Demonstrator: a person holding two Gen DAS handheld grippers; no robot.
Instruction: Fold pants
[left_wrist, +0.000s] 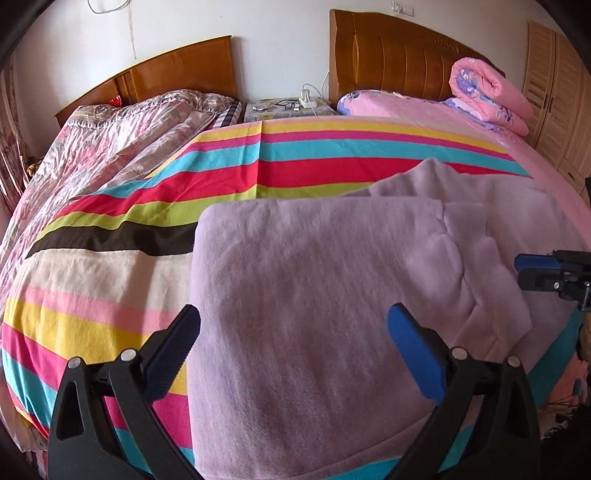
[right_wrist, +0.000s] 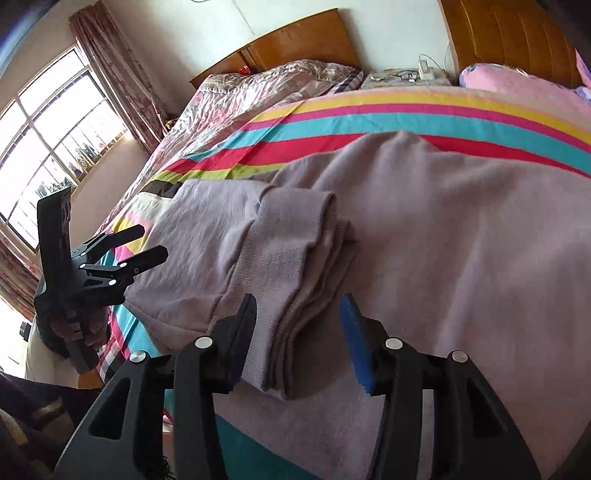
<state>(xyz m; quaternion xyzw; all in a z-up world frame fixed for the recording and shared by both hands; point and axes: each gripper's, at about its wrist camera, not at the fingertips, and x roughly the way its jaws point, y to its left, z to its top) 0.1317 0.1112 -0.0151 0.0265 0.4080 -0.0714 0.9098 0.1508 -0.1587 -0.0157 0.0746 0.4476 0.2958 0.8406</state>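
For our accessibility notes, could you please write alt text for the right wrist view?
The open right tool hovers over the ribbed cuffs of lilac pants folded on a striped bedsheet. The left tool, also open, hangs at left.

The pants (left_wrist: 314, 295) lie folded on the striped blanket (left_wrist: 110, 295); behind the blanket, a nightstand (left_wrist: 288, 110); right of it, a rolled quilt (left_wrist: 487, 96).

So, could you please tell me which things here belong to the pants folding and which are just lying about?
Job: lilac pants; left gripper; right gripper; striped bedsheet.
Lying about: rolled pink quilt; glasses; floral duvet.
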